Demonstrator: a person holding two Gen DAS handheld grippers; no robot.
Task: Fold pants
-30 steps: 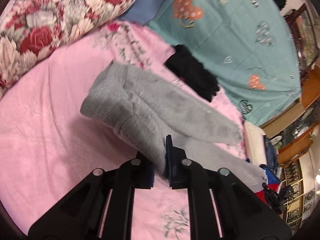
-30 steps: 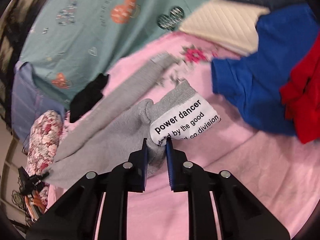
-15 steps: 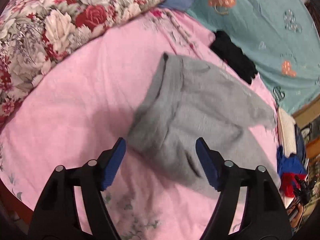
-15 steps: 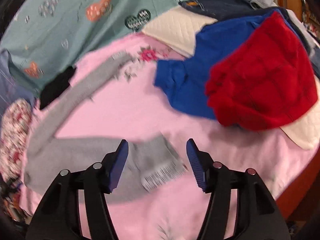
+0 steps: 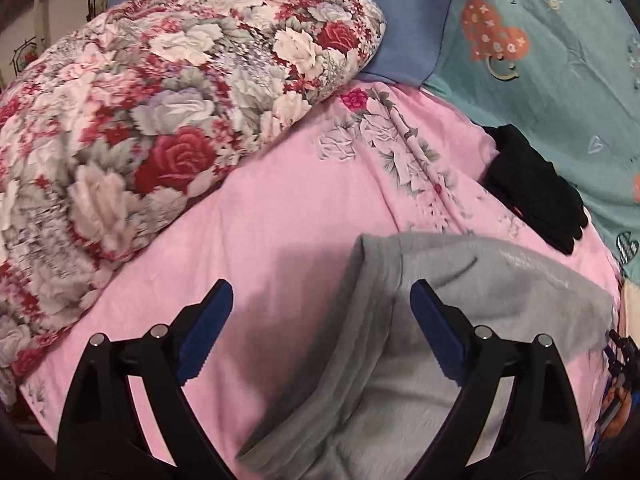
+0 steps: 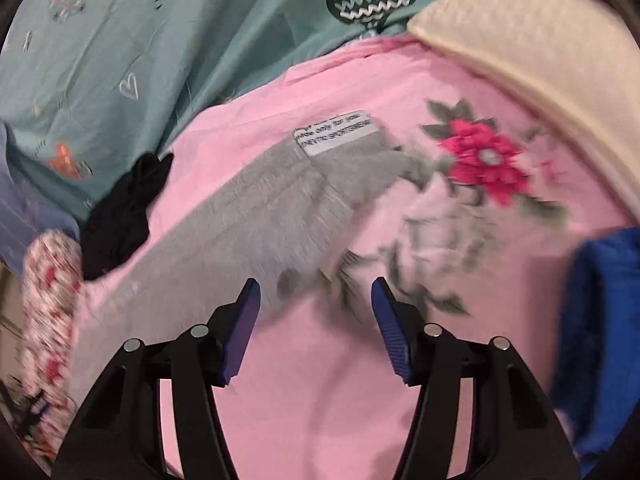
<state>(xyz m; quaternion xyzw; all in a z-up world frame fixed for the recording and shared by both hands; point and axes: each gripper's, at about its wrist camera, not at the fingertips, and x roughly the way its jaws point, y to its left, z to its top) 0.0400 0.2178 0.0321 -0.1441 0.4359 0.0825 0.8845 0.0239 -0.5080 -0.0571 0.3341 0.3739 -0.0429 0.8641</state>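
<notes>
Both grippers have let go: the left gripper (image 5: 320, 320) and right gripper (image 6: 316, 312), clamped on the gray pants (image 5: 420, 320) a second ago, now gape above them as they lie on the pink bedspread (image 5: 280, 220).

The grey pants (image 5: 460, 280) are fuzzy, matt knit cloth with a smooth white label (image 6: 336, 133); the pink bedsheet (image 5: 280, 208) looks soft and matt; the cream quilt (image 6: 532, 40) is textured.

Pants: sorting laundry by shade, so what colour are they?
Plain grey pants, with a white label; clearest in the left wrist view.
</notes>
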